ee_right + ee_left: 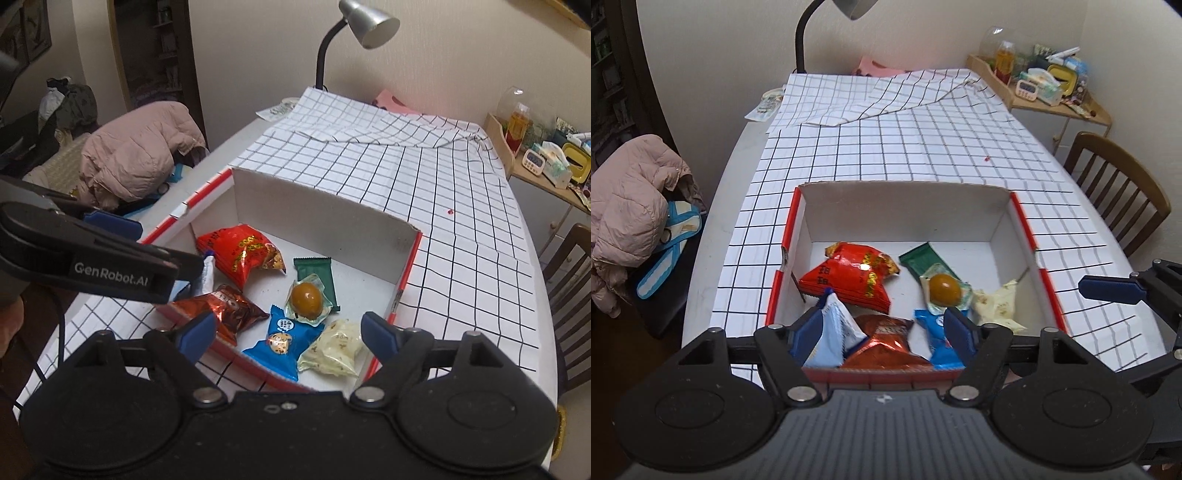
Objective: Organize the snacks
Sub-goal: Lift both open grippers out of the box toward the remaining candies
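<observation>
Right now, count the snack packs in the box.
7. Big red bag far left, green bar behind the egg pack, dark red bag near left, pale blue pack beside it, blue cookie and cream pack in front. Others may be hidden.

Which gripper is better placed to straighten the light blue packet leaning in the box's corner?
Left, probably. The left gripper hangs open right over the light blue packet; the right gripper sits above the cream packet.

The left gripper (155, 258) is showing "GenRobot.AI" in white letters on its black finger, seen from the right wrist view. The red bag (849, 277) is carrying yellow and dark characters, too blurred to read.
</observation>
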`<state>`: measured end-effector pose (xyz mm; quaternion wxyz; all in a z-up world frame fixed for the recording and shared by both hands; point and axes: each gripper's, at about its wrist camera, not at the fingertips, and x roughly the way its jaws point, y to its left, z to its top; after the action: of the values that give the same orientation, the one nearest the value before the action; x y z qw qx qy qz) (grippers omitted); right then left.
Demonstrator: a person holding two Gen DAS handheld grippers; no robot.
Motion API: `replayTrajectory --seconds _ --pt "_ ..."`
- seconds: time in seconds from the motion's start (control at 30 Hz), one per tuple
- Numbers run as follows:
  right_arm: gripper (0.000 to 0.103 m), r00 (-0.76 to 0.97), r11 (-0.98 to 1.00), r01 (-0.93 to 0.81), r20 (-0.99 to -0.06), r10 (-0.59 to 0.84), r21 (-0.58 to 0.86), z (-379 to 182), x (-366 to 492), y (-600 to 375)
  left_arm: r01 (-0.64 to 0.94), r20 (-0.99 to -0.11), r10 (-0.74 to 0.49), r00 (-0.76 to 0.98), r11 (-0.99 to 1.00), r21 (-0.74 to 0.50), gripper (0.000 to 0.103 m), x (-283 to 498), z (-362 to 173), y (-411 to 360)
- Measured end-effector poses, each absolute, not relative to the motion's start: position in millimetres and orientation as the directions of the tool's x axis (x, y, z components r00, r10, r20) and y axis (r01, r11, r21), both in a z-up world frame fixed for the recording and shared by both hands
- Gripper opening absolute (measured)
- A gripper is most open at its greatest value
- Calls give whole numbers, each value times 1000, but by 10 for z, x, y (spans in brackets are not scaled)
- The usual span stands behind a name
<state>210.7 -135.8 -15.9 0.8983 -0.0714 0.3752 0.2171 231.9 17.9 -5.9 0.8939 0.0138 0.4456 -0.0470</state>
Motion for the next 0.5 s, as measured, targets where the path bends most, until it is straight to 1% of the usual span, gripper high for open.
replayTrajectory --seconds 0.23,0.33,0.47,0.5 --pt "95 636 881 -470 -673 378 51 -29 1805 -1491 114 -783 -93 615 993 -28 73 2010 33 106" --pt "98 636 874 -483 -660 399 63 14 1677 -1543 122 -773 -110 625 992 -42 77 1851 64 93" --pt "101 638 865 -496 -644 422 74 52 1507 -1624 120 -760 -135 635 990 -75 77 1662 88 106" --pt "101 641 864 -497 -639 425 76 49 1462 -1644 118 -758 -139 638 990 -83 79 1615 88 113"
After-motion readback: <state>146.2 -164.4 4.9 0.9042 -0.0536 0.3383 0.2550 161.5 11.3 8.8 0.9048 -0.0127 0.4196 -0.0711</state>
